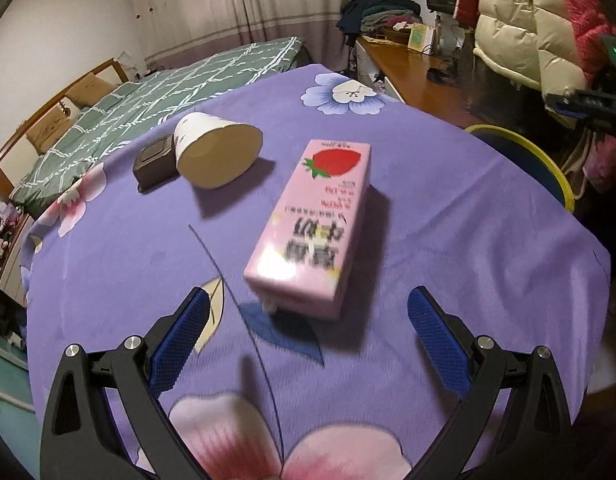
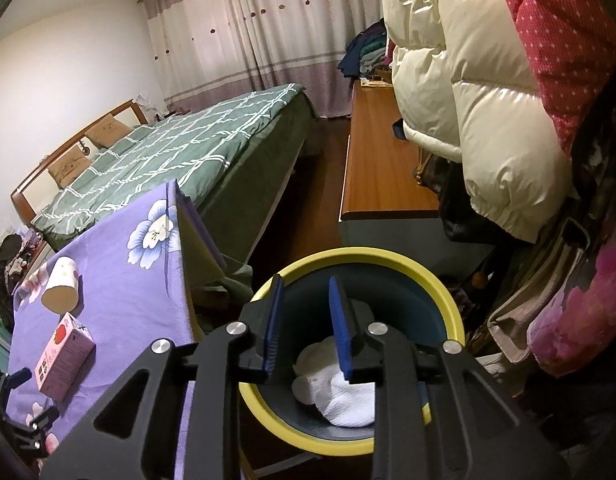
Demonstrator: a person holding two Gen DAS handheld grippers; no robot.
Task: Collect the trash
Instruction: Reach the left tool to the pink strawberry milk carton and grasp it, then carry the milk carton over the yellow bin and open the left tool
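Note:
A pink strawberry milk carton lies flat on the purple flowered tablecloth. My left gripper is open wide just short of its near end, blue pads on either side and not touching it. Farther back a paper cup lies on its side beside a small brown box. My right gripper hangs over a yellow-rimmed dark bin, its jaws a narrow gap apart with nothing between them. White crumpled tissue lies in the bin. The carton and cup also show in the right wrist view.
The bin's rim stands just past the table's right edge. A green checked bed lies behind the table. A wooden desk and hanging puffy jackets crowd the right side.

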